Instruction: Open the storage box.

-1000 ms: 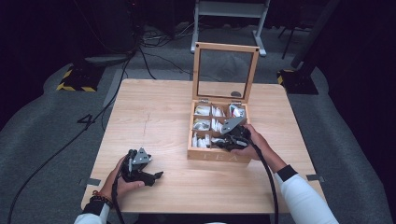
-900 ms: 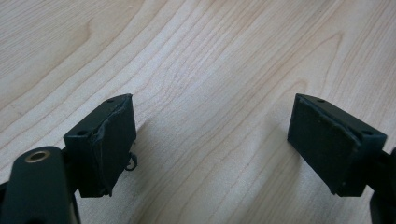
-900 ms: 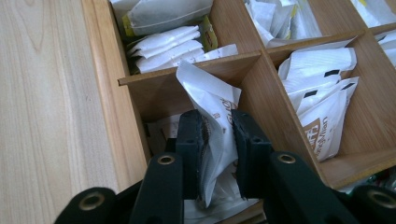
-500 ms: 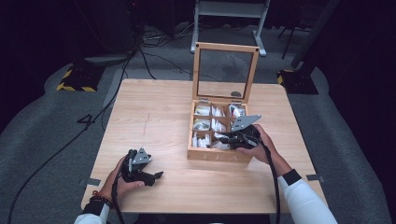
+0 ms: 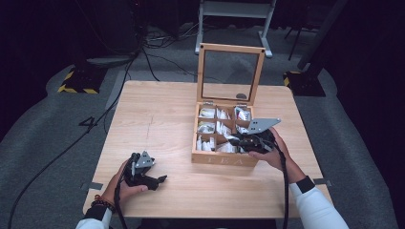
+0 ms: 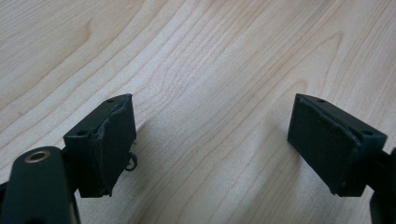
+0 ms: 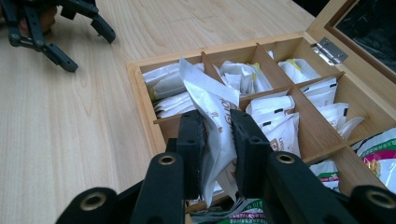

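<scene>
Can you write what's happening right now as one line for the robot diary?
right tool: shut on white tea packet, over tea box | left tool: open, nothing held, low over table | box lid: open

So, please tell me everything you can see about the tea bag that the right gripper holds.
The tea bag is a flat white paper sachet with dark print, slightly creased. It stands roughly upright, pinched at its lower part by the right gripper, whose black fingers press both faces. Its top rises over the wooden box, above other sachets.
</scene>
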`<state>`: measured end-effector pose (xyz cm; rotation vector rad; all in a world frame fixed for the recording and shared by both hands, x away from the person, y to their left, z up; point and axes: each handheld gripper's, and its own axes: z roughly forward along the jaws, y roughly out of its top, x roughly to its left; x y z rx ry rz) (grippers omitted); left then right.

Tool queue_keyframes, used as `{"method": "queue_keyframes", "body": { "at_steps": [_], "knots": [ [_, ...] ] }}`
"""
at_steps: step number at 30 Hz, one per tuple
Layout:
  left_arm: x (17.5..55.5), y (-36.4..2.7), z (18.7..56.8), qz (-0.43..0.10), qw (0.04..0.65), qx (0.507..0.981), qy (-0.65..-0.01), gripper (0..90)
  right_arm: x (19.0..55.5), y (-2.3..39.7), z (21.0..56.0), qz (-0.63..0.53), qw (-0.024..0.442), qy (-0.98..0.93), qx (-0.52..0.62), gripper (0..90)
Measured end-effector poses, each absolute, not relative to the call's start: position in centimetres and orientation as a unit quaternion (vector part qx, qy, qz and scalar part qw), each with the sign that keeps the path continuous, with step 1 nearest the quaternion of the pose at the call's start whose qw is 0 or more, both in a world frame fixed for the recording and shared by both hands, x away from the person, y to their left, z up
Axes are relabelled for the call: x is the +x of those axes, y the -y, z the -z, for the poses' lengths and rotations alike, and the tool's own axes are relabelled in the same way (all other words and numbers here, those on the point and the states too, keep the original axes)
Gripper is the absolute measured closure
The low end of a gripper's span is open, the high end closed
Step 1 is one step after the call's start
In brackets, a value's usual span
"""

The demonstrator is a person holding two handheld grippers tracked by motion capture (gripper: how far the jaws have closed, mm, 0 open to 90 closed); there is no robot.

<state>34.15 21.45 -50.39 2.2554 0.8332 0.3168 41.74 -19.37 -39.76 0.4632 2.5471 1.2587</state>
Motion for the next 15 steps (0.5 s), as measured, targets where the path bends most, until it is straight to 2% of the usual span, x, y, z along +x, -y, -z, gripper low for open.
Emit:
{"method": "queue_keyframes", "body": {
  "at_steps": [15],
  "knots": [
    [34.2, -21.5, 50.4, -0.122, 0.351, 0.871, -0.322, 15.8, 38.5, 21.0, 38.4, -0.462, 0.131, -0.866, 0.141, 75.7]
  ]
}}
